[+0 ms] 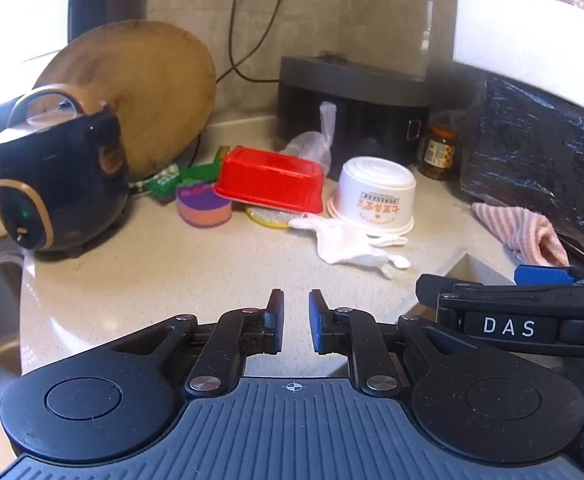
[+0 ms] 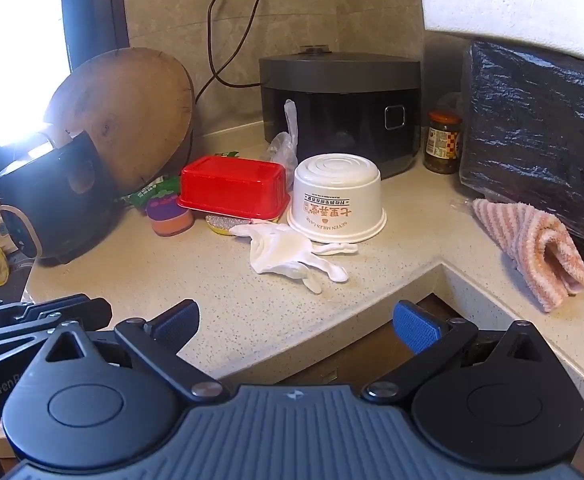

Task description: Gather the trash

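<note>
Pictured on a speckled kitchen surface [image 2: 220,312]: trash gathered at the far side, well apart from both claws. Heaped together, a red tray [image 2: 234,188] turned upside down, just right of it an upturned white paper bowl [image 2: 338,200], in front a crumpled white glove [image 2: 288,258], behind a clear plastic bag [image 2: 286,142]. Seemingly bunched there for easy collection, each piece within a short reach forward. Left claw [image 1: 296,320] nearly closed, a narrow gap between its blue pads, nothing held. Right claw [image 2: 296,320] spread to its widest and empty, apparently readied for a bulky item such as the bowl or tray. Seen clearly from the left wrist only: a dark rice cooker [image 1: 58,184] with bronze handle at the left, washed out by window glare in the other view. Shown better from the right wrist: the striped pink cloth [image 2: 532,256] at the right, and the surface's inner corner dropping away near the claw.
</note>
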Available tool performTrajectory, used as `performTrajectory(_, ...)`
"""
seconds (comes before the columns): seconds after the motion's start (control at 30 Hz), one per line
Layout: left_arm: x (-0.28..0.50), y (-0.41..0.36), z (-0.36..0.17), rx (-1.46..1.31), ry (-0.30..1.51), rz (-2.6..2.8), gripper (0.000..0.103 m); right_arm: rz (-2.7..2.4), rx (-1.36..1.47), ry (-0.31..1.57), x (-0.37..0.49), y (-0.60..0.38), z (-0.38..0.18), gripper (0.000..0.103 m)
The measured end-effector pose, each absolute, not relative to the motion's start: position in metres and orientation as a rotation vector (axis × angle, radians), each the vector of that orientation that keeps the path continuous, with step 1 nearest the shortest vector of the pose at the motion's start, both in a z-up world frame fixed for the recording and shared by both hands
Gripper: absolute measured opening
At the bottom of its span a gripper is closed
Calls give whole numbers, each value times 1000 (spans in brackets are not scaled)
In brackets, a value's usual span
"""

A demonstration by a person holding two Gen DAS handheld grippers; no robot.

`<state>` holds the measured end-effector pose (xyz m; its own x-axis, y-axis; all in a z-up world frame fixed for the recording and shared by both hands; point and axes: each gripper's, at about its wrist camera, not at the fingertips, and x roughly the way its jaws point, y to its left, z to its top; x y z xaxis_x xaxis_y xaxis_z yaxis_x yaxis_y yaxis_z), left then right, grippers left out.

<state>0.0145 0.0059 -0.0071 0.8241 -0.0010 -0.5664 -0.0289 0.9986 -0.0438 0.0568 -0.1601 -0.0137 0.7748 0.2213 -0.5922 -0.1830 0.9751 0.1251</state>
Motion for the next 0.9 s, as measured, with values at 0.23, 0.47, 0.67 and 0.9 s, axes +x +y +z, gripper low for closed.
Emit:
performTrajectory(0.23, 16, 7, -9, -62, 619, 20, 17, 219, 62, 649, 56, -159, -16, 103)
performTrajectory(0.47, 17, 8, -10, -71, 630, 18, 17, 219, 59, 653, 57, -158, -16, 103)
performTrajectory(0.67, 19, 10, -12, -78, 647, 18, 17, 228, 53, 661, 57, -157, -17, 103)
performTrajectory(0.9, 19, 8, -12, -83, 651, 18, 17, 231, 49, 662, 57, -156, -17, 103)
